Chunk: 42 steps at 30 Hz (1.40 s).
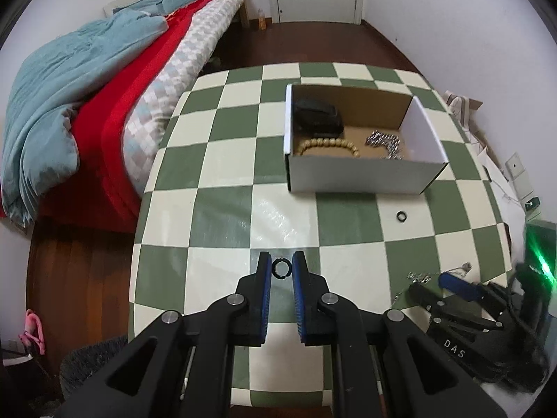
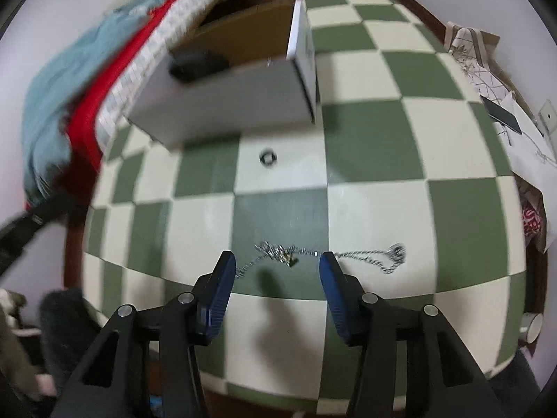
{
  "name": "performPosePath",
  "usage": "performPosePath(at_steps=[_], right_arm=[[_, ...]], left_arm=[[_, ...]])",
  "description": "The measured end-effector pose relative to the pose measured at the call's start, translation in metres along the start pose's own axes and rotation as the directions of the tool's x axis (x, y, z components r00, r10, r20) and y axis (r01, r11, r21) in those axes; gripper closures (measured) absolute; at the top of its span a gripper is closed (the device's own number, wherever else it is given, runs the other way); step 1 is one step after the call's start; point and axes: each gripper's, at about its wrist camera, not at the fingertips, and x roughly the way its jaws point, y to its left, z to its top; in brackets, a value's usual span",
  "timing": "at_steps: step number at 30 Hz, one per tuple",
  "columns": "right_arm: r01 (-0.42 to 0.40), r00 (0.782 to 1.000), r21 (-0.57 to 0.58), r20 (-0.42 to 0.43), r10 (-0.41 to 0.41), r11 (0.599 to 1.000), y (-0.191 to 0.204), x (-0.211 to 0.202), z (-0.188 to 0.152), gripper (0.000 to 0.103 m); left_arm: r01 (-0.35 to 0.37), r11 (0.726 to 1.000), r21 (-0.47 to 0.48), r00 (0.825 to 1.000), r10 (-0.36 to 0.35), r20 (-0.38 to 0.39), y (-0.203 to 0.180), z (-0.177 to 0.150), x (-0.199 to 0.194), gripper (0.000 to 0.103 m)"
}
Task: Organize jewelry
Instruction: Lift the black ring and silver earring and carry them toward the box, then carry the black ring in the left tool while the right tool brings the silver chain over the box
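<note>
My left gripper (image 1: 281, 267) is shut on a small black ring (image 1: 281, 267), pinched between its blue pads above the checked table (image 1: 222, 223). A second black ring (image 1: 401, 215) (image 2: 268, 156) lies on a cream square in front of the white cardboard box (image 1: 348, 176) (image 2: 222, 104). The box holds a wooden bead bracelet (image 1: 329, 147), a silver chain (image 1: 384, 141) and a dark object (image 1: 316, 113). My right gripper (image 2: 276, 264) (image 1: 439, 285) is open, its fingers either side of a silver necklace (image 2: 289, 256) (image 1: 419, 277) lying on the table.
A bed with a teal blanket (image 1: 80, 80) and a red cover stands left of the table. Papers and a phone (image 2: 503, 115) lie at the right edge. A device with a green light (image 1: 541, 261) sits at the table's right side.
</note>
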Motion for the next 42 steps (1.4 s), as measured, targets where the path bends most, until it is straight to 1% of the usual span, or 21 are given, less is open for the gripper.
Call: performPosePath(at_steps=[4, 5, 6, 7, 10, 12, 16, 19, 24, 27, 28, 29, 30, 31, 32, 36, 38, 39, 40, 41, 42], right_arm=[[0.072, 0.997, -0.065, 0.045, -0.069, 0.995, 0.013, 0.007, -0.005, 0.052], [0.093, 0.994, -0.067, 0.055, -0.090, 0.993, 0.014, 0.008, -0.005, 0.066], [0.140, 0.988, -0.079, 0.069, -0.135, 0.987, 0.017, 0.009, -0.005, 0.080], [0.156, 0.986, -0.089, 0.073, -0.150, 0.984, 0.019, 0.011, -0.006, 0.094], [0.150, 0.987, -0.066, 0.071, -0.146, 0.986, 0.017, 0.010, -0.006, 0.095], [0.122, 0.988, -0.027, 0.094, -0.119, 0.992, 0.012, 0.001, -0.007, 0.095], [0.049, 0.983, 0.047, 0.175, -0.056, 0.998, 0.007, -0.038, -0.001, 0.095], [0.016, 0.972, 0.053, 0.235, -0.028, 0.998, 0.009, -0.066, 0.008, 0.095], [-0.019, 0.958, 0.032, 0.288, 0.009, 0.999, 0.021, -0.100, 0.028, 0.095], [-0.062, 0.976, 0.025, 0.211, 0.055, 0.998, 0.019, -0.083, 0.038, 0.093], [-0.047, 0.987, 0.024, 0.156, 0.043, 0.999, 0.017, -0.067, 0.037, 0.093], [-0.037, 0.992, 0.017, 0.122, 0.035, 0.999, 0.016, -0.057, 0.034, 0.088], [-0.028, 0.996, 0.009, 0.089, 0.027, 1.000, 0.015, -0.044, 0.029, 0.081], [-0.011, 0.999, -0.003, 0.053, 0.011, 1.000, 0.015, -0.029, 0.024, 0.062], [0.018, 1.000, -0.019, 0.027, -0.017, 1.000, 0.016, -0.014, 0.018, 0.052], [0.097, 0.995, -0.083, -0.022, -0.099, 0.992, 0.022, 0.026, 0.007, 0.052], [0.127, 0.992, -0.109, 0.006, -0.127, 0.986, 0.028, 0.030, 0.005, 0.052], [0.152, 0.988, -0.128, 0.016, -0.151, 0.980, 0.033, 0.030, 0.005, 0.055], [0.195, 0.981, -0.138, 0.023, -0.193, 0.971, 0.037, 0.030, 0.005, 0.071], [0.214, 0.977, -0.146, 0.027, -0.212, 0.966, 0.038, 0.030, 0.005, 0.099], [0.199, 0.980, -0.150, 0.017, -0.199, 0.968, 0.040, 0.030, 0.006, 0.099]], left_arm=[[0.002, 1.000, -0.010, 1.000, -0.002, -0.008, 0.003, 0.000, 0.004, 0.094], [0.004, 1.000, -0.012, 1.000, -0.004, -0.009, 0.003, 0.001, 0.004, 0.094], [0.006, 1.000, -0.014, 1.000, -0.006, -0.008, 0.004, 0.001, 0.004, 0.094], [0.006, 1.000, -0.015, 1.000, -0.006, -0.006, 0.005, 0.001, 0.003, 0.094], [0.006, 1.000, -0.019, 1.000, -0.006, 0.001, 0.007, 0.004, 0.000, 0.094], [0.004, 1.000, -0.023, 1.000, -0.004, 0.012, 0.008, 0.006, -0.004, 0.094], [0.018, 0.999, -0.029, 0.999, -0.017, 0.036, 0.010, 0.014, -0.014, 0.094], [0.030, 0.999, -0.032, 0.998, -0.028, 0.053, 0.010, 0.019, -0.022, 0.094], [0.043, 0.998, -0.036, 0.996, -0.040, 0.076, 0.009, 0.024, -0.032, 0.094], [0.042, 0.998, -0.037, 0.997, -0.039, 0.069, 0.009, 0.023, -0.031, 0.094], [0.040, 0.999, -0.037, 0.997, -0.037, 0.063, 0.009, 0.021, -0.030, 0.094], [0.036, 0.999, -0.034, 0.998, -0.034, 0.056, 0.009, 0.019, -0.027, 0.094], [0.033, 0.999, -0.033, 0.998, -0.031, 0.049, 0.008, 0.017, -0.025, 0.094], [0.032, 0.999, -0.032, 0.999, -0.030, 0.039, 0.008, 0.014, -0.022, 0.094], [0.030, 0.999, -0.031, 0.999, -0.029, 0.031, 0.007, 0.012, -0.020, 0.094], [0.019, 1.000, -0.018, 1.000, -0.018, 0.013, 0.005, 0.006, -0.012, 0.094], [0.016, 1.000, -0.017, 1.000, -0.016, 0.010, 0.005, 0.005, -0.011, 0.094], [0.019, 1.000, -0.019, 1.000, -0.019, 0.010, 0.005, 0.005, -0.010, 0.094], [0.019, 1.000, -0.020, 1.000, -0.018, 0.011, 0.004, 0.006, -0.010, 0.094], [0.019, 1.000, -0.020, 1.000, -0.019, 0.012, 0.004, 0.006, -0.011, 0.094], [0.021, 1.000, -0.020, 1.000, -0.021, 0.014, 0.004, 0.007, -0.011, 0.094]])
